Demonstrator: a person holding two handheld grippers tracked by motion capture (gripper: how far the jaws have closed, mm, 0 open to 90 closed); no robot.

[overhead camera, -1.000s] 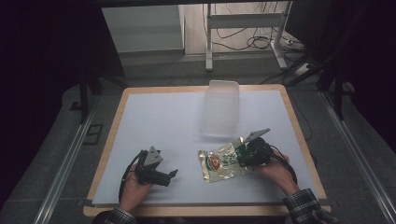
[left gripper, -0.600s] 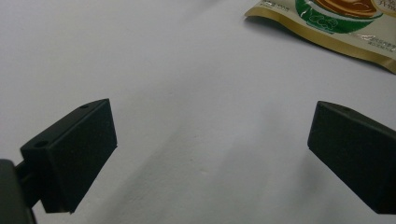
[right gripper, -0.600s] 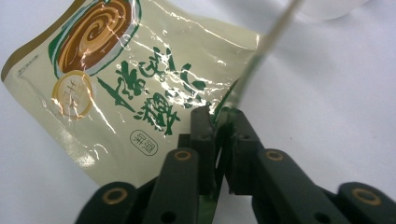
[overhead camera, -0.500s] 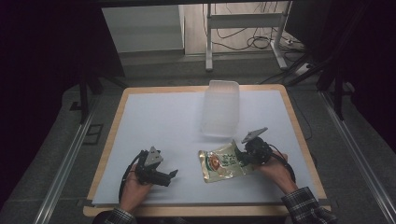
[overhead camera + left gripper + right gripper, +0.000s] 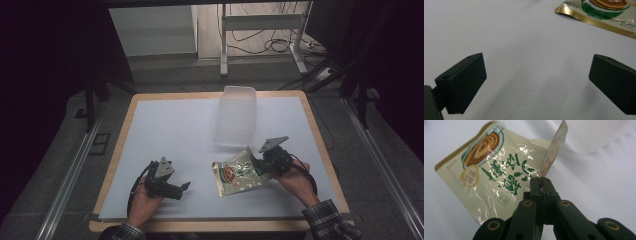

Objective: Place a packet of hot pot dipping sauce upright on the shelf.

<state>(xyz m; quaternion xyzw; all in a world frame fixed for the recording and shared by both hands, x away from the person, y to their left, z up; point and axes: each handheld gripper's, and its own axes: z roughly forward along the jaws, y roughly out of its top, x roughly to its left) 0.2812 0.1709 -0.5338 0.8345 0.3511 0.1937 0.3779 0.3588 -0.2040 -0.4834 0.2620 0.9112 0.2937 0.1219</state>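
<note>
A shiny cream and gold food packet (image 5: 235, 174) with green print lies on the white mat at the front right. My right gripper (image 5: 257, 167) is shut on the packet's right edge, and that edge is bent up off the mat. In the right gripper view the jaws (image 5: 541, 181) pinch the packet (image 5: 494, 167) where its corner folds upward. My left gripper (image 5: 183, 188) rests low at the front left, open, pointing toward the packet. In the left gripper view its jaws (image 5: 536, 82) stand wide apart over bare mat, with the packet's corner (image 5: 604, 12) farther off.
A clear plastic container (image 5: 236, 115) lies on the mat behind the packet, near the table's far edge; it shows as a pale blur (image 5: 599, 135) in the right gripper view. The white mat (image 5: 170, 125) covers a wooden table, with dark floor and rails around it.
The right gripper has closed on the packet's right edge and shifted slightly; that edge now stands lifted. The left hand and its gripper have stayed where they were.
</note>
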